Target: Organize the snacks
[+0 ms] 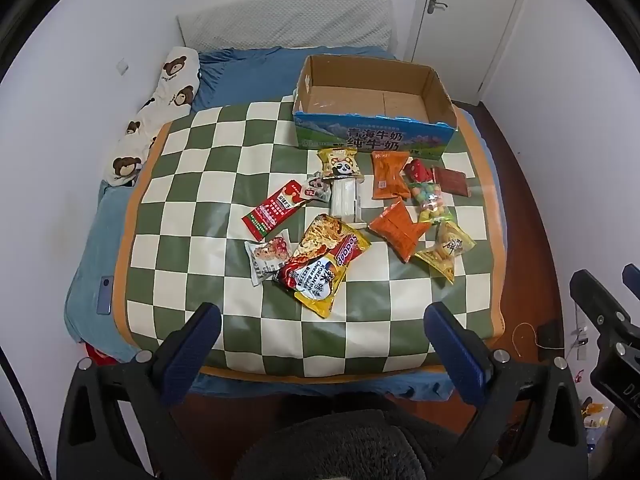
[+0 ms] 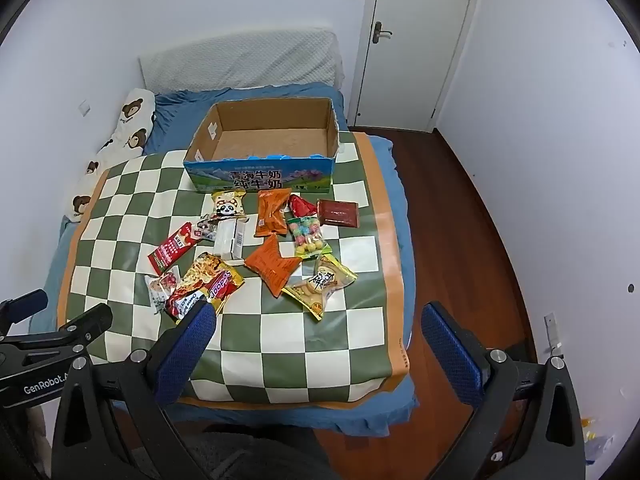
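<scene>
Several light, crinkly snack packets (image 1: 352,216) lie loose on the checkered mat (image 1: 192,184) before the empty carton (image 1: 372,120); your left gripper (image 1: 322,322) hangs spread and empty. Right view: right gripper (image 2: 318,326) equally wide; pinch each slippery packet by its sealed edge.
</scene>
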